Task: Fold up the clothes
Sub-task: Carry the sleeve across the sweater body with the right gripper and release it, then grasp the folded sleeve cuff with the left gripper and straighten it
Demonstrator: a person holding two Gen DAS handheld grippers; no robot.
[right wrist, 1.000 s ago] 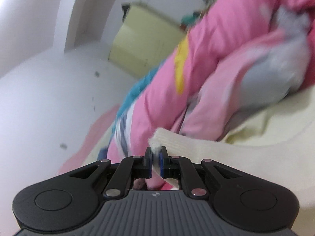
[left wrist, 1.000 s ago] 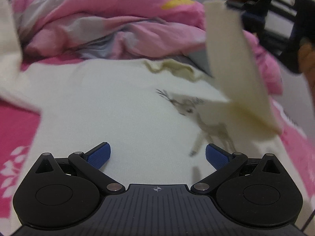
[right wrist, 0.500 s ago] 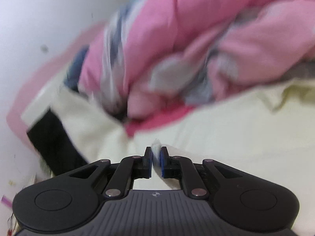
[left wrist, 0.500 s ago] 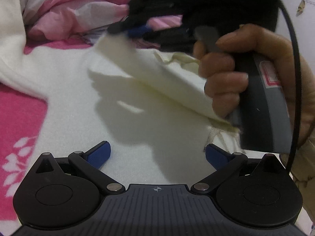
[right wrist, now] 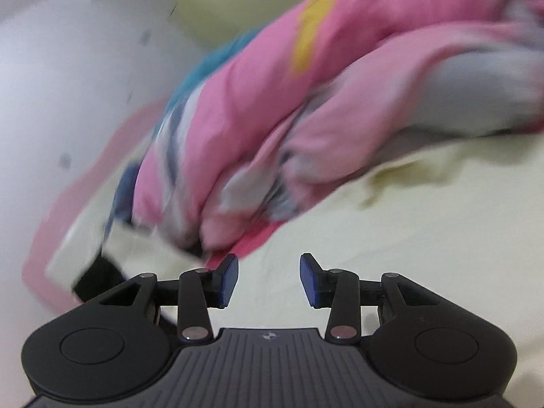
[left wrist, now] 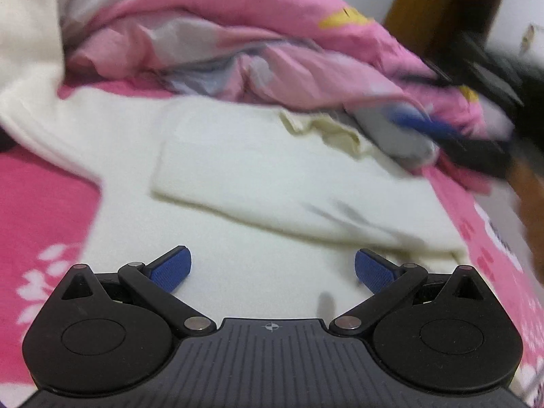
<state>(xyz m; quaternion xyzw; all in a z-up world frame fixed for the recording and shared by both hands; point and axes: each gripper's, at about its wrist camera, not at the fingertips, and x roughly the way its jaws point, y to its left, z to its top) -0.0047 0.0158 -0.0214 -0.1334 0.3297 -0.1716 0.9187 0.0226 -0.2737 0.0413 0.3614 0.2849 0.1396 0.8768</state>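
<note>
right tool (left wrist: 442, 129) motion-blurred, hand (left wrist: 530, 204) cut off, quilt (right wrist: 272, 102) smeared

Left gripper (left wrist: 272, 268): jaws wide apart, nothing between the blue pads (left wrist: 171, 267). Cream garment (left wrist: 238, 238) spread on pink sheet (left wrist: 30, 204). One sleeve (left wrist: 272, 183) lies folded across its body. Crumpled pink quilt (left wrist: 238, 34) beyond the collar. Right gripper (left wrist: 476, 129) blurred at the right edge, over the quilt. Wooden cabinet (left wrist: 428, 10) behind.

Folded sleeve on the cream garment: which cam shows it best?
Left wrist. The folded sleeve lies in full view across the cream garment, edges visible. Right wrist shows only blurred cream cloth, with no fold discernible.
</note>
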